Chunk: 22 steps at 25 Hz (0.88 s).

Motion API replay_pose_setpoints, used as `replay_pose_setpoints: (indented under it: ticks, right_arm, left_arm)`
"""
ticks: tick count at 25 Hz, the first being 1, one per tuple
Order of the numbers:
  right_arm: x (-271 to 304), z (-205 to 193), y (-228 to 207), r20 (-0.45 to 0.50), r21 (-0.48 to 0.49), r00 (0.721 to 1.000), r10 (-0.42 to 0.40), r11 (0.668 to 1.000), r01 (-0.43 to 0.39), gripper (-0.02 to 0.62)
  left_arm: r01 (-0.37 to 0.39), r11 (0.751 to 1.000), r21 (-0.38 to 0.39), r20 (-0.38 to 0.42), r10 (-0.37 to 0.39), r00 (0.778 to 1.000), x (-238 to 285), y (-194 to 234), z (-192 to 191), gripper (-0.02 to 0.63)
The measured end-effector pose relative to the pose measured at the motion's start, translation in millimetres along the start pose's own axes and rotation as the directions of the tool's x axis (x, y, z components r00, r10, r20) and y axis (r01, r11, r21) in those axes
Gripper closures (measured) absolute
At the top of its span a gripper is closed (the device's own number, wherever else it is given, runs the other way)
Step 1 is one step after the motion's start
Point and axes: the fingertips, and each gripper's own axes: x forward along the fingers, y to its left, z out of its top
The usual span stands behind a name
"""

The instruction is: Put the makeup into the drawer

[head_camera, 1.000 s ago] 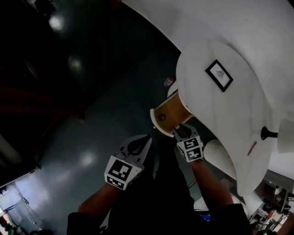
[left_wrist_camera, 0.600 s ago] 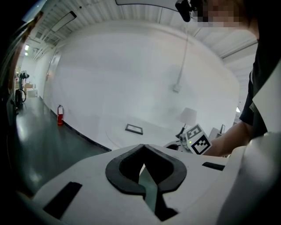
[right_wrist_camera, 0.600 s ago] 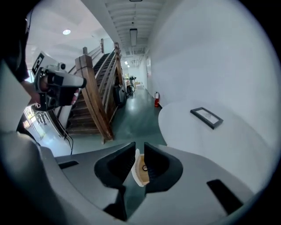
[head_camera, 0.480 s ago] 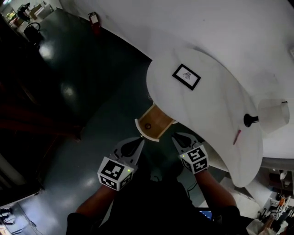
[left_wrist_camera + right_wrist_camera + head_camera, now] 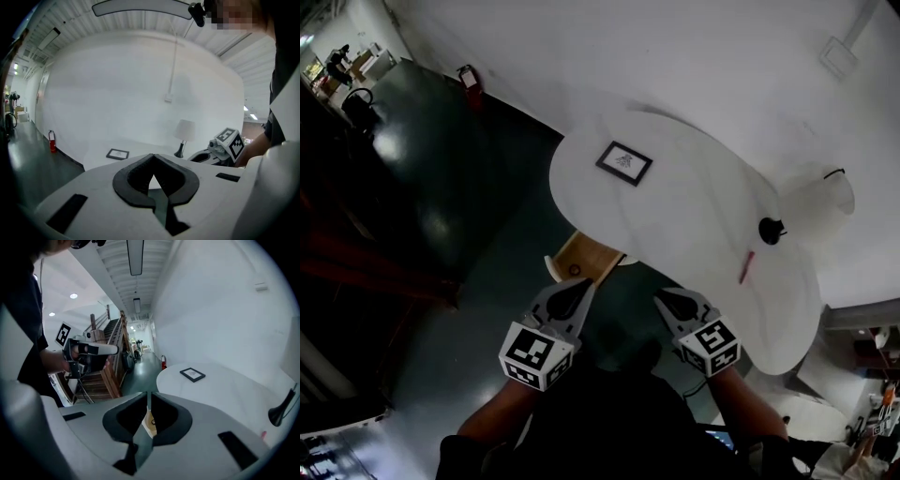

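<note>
White plain wall (image 5: 675,56) fills the top of the head view, w/ dark green glossy floor (image 5: 441,206) below it on the left. Next comes the white oval desk (image 5: 694,234), set against the wall. A white-shaded lamp (image 5: 817,199) w/ a black base stands near the desk's right end.

A light wooden drawer (image 5: 581,262) sticks out from under the desk's near left edge, w/ 1 dark round spot on its front. Its inside can't be made out.

Both grippers are held in the air below the desk edge, above the floor & apart from each other. The left gripper (image 5: 583,283) points toward the drawer, jaw tips touching, nothing btw them. The right gripper (image 5: 662,297) has just been closing: only a hairline slit is left btw its jaws, nothing in it. The drawer front shows beyond that slit.

A black rectangular picture frame (image 5: 624,162) lies flat on the desk's left part. A red fire extinguisher (image 5: 470,77) sits at the foot of the wall, far left.

The slim pink makeup stick (image 5: 746,267) lies on the desk just beside the lamp's base, well apart from the drawer & both grippers.
</note>
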Motion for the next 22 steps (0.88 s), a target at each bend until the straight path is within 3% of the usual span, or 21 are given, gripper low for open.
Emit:
replay_pose_setpoints:
  ticks: [9, 13, 22]
  right_arm:
    - [-113.4, -9.8, -49.5, 0.128, 0.028, 0.991, -0.038, 0.999, 0.035, 0.568]
    - [-150.8, -24.7, -73.9, 0.144, 0.068, 0.987, -0.073, 0.996, 0.064, 0.569]
    - [-178.2, -12.5, -105.3, 0.181, 0.105, 0.968, -0.173, 0.982, 0.156, 0.569]
  left_arm:
    - [0.023, 0.999, -0.030, 0.035, -0.022, 0.999, 49.4, -98.3, 16.7, 0.595]
    - [0.037, 0.999, 0.002, 0.041, -0.037, 0.998, 67.9, -134.5, 20.9, 0.595]
    - [0.116, 0.991, 0.070, 0.073, -0.121, 0.990, 93.2, -159.0, 44.0, 0.595]
